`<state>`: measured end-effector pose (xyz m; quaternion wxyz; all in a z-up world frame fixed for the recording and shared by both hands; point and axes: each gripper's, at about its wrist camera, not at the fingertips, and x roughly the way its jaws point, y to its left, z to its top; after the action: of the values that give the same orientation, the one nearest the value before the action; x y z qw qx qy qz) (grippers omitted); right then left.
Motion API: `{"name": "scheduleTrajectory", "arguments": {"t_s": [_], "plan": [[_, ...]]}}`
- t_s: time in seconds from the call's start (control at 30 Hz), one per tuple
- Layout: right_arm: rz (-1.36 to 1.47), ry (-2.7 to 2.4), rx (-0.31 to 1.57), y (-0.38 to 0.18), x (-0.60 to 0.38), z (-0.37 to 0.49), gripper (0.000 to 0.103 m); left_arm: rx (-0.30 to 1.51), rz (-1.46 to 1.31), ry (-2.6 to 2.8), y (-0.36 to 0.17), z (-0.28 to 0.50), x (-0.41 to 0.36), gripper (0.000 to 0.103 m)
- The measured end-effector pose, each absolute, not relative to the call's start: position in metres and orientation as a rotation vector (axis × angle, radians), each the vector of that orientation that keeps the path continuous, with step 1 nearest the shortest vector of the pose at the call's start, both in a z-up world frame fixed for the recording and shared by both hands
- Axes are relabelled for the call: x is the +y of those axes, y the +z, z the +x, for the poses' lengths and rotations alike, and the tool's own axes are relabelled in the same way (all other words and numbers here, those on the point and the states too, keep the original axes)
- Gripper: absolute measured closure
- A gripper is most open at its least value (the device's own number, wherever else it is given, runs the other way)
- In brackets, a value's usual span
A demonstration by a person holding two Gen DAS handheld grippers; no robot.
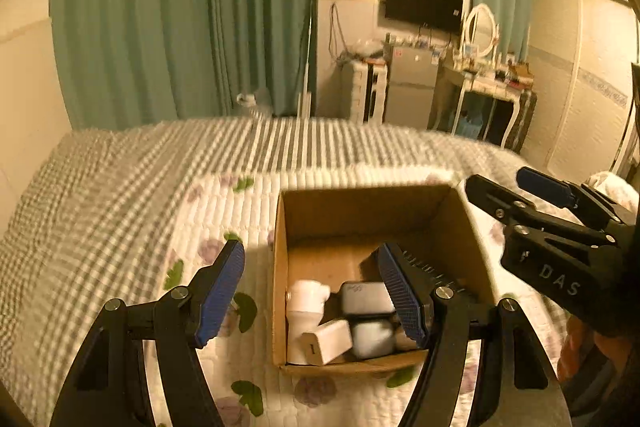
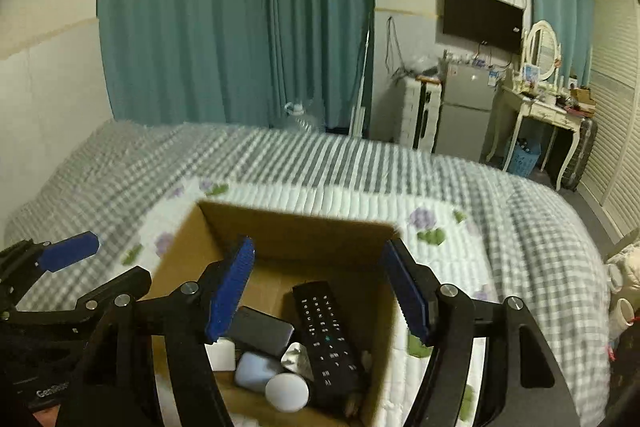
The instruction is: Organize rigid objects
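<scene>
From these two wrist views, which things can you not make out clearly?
- Left wrist view: the remote in the cardboard box is mostly hidden behind the left tool's finger.
- Right wrist view: the white adapter is partly covered by the right tool's finger.
- Right wrist view: the box's near edge is cut off by the frame.
- Both views: the bedspread pattern is motion-blurred.

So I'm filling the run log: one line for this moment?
left hand-held gripper: open | right hand-held gripper: open | cardboard box: holds remote

Our left black gripper with blue ribbed pads (image 1: 320, 293) spreads wide, low in frame; our right one (image 2: 328, 291) likewise gapes empty.
</scene>
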<state>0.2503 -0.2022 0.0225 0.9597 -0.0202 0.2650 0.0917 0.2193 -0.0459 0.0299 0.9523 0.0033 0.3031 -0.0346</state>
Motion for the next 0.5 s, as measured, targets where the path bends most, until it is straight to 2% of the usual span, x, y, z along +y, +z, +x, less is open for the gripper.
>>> {"name": "scheduleTrajectory", "arguments": {"t_s": [0.2, 0.37, 0.43, 0.5], "plan": [[-0.068, 0.145, 0.467, 0.098, -0.218, 0.179, 0.036, 0.511, -0.002, -0.095, 0.092, 0.164, -0.046, 0.031], [-0.076, 0.094, 0.458, 0.132, -0.225, 0.123, 0.036, 0.469, 0.006, -0.099, 0.116, 0.121, -0.043, 0.03], [-0.06, 0.089, 0.46, 0.138, -0.227, 0.106, 0.036, 0.456, 0.018, -0.098, 0.117, 0.103, -0.041, 0.018], [-0.047, 0.092, 0.451, 0.14, -0.229, 0.086, 0.032, 0.451, 0.027, -0.102, 0.113, 0.089, -0.038, 0.017]]}}
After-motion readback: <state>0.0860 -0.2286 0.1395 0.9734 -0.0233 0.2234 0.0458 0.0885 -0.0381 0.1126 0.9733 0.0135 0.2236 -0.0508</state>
